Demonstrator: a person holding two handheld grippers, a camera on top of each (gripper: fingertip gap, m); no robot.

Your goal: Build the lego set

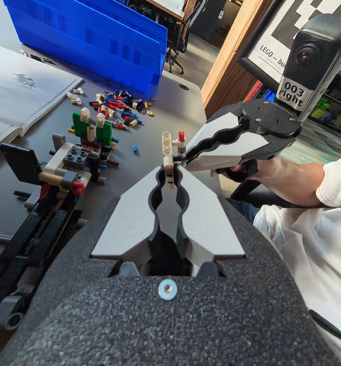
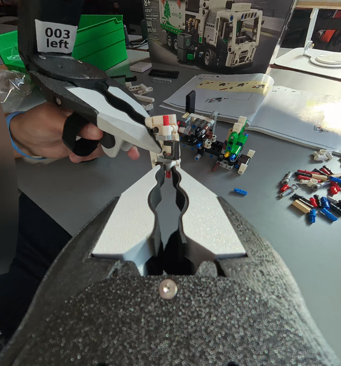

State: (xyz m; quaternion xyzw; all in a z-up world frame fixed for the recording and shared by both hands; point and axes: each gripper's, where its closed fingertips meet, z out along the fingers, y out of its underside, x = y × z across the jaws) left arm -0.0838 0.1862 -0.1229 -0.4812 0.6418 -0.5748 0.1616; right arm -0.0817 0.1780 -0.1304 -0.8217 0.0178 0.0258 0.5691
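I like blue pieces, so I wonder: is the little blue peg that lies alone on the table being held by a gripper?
No, the blue peg lies loose on the grey table, apart from both grippers.

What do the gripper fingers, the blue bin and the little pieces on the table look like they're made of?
Fingers: matte pale grey plastic, seemingly 3D-printed given the fine grain, with wavy black liners that look rubbery.
Blue bin: rigid moulded plastic, judging by its ribbed walls and slight sheen.
Loose pieces: glossy hard plastic pins and connectors in saturated colours.
Table: smooth dark grey top; material unclear.
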